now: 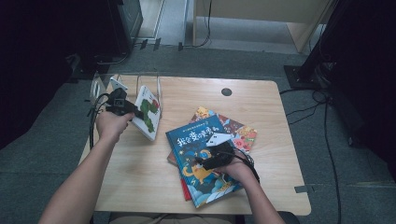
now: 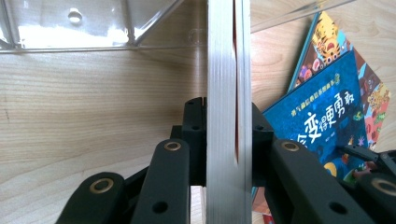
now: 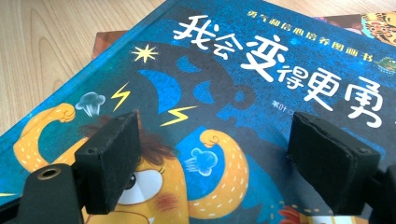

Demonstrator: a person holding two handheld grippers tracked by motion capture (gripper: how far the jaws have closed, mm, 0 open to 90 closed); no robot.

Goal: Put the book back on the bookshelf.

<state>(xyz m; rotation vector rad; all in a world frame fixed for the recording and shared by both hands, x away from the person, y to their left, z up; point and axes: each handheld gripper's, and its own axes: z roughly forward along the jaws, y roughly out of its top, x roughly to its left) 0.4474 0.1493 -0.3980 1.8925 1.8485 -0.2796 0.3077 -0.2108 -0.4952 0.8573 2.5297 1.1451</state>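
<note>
The left gripper (image 2: pixel 229 135) pinches the white book (image 1: pixel 148 112) by its edge, tilted up beside the clear stand (image 1: pixel 100 84), while the right gripper (image 3: pixel 229 158) hangs spread wide over the blue book (image 3: pixel 261 60).

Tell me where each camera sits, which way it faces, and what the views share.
High view: above the person's side, looking forward and down on the table; both forearms, left gripper, right gripper.
Left gripper view: along its jaws, clamped on the white book, clear rack behind.
Right gripper view: between open jaws, down on the blue book.
All three share the blue book.
</note>
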